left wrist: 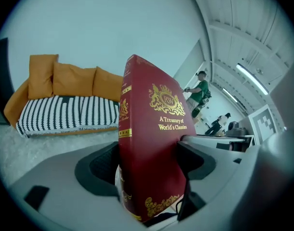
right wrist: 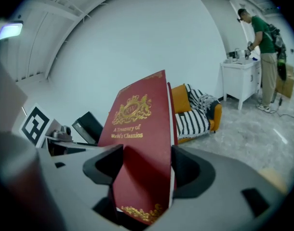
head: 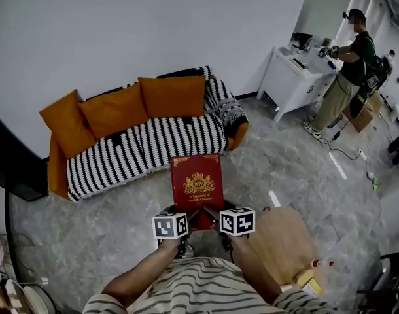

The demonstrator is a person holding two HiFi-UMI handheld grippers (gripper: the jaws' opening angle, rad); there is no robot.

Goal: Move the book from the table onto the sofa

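A dark red book with a gold crest and gold lettering hangs in the air over the floor, in front of the sofa. Both grippers hold its near edge. My left gripper is shut on the book near its spine corner. My right gripper is shut on the book at the other corner. The sofa has a black-and-white striped cover and orange cushions; it also shows behind the book as the sofa and the sofa.
A round wooden table stands at my right. A black panel leans at the left wall. A person works at a white desk at the far right. Cables lie on the marbled floor.
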